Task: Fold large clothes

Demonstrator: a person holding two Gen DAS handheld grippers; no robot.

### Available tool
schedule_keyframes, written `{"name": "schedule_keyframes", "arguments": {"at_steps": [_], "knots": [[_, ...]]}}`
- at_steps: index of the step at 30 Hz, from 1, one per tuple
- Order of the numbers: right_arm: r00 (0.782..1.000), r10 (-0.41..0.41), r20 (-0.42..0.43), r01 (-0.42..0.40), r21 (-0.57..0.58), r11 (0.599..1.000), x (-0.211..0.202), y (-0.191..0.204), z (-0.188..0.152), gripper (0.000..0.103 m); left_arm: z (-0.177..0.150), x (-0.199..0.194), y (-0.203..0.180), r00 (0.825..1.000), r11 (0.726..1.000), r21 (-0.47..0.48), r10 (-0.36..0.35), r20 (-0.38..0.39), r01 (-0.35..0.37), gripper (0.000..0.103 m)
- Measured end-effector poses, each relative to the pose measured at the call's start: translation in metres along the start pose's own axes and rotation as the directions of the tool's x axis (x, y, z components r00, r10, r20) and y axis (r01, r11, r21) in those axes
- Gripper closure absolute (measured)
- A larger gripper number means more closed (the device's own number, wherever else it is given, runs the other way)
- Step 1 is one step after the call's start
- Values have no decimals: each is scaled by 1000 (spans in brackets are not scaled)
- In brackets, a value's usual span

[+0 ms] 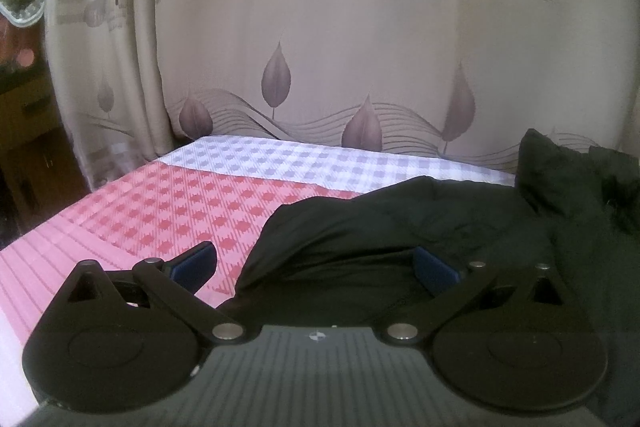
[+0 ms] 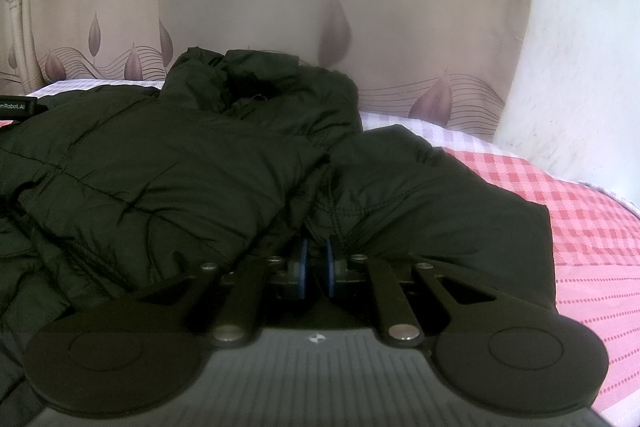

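Clenched almost together, the blue-padded fingers of the right gripper pinch a fold of the dark puffer jacket near where a sleeve meets the body, the cloth bunching up right at the tips. On the other side, the left gripper stands wide apart, one pad over the bare bedsheet and the other sunk against the jacket's near edge, so it spans that edge but grips nothing. Outward from both, the jacket lies on the pink and lilac checked bed, rumpled, its collar or hood heaped at the far side toward the leaf-printed curtain. By my reading the folding has barely begun: the body is puffy and uneven, the sleeve lies loosely out to the right, and no neat crease or stacked layer shows anywhere; bringing sleeves in and doubling the body are probably all left to do. Each view adds something. From the right wrist one sees the quilted body, the stitched seams, the sleeve with its squared end, and a white wall beyond. From the left wrist one sees the jacket's left margin, the broad stretch of sheet beside it, and dim wooden furniture past the curtain's edge.
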State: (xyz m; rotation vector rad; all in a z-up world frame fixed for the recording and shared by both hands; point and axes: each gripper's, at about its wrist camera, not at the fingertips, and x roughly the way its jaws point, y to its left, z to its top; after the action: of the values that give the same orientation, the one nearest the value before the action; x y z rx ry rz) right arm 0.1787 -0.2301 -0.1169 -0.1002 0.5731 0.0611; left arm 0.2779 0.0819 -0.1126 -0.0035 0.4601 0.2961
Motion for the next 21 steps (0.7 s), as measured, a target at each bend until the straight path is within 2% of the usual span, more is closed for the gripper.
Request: {"name": "schedule_keyframes", "arguments": {"at_steps": [21], "knots": [[1000, -2, 1, 2, 0, 1000, 0, 0, 0, 94, 0, -8, -5, 999, 999, 46, 19, 41, -21, 0]]}}
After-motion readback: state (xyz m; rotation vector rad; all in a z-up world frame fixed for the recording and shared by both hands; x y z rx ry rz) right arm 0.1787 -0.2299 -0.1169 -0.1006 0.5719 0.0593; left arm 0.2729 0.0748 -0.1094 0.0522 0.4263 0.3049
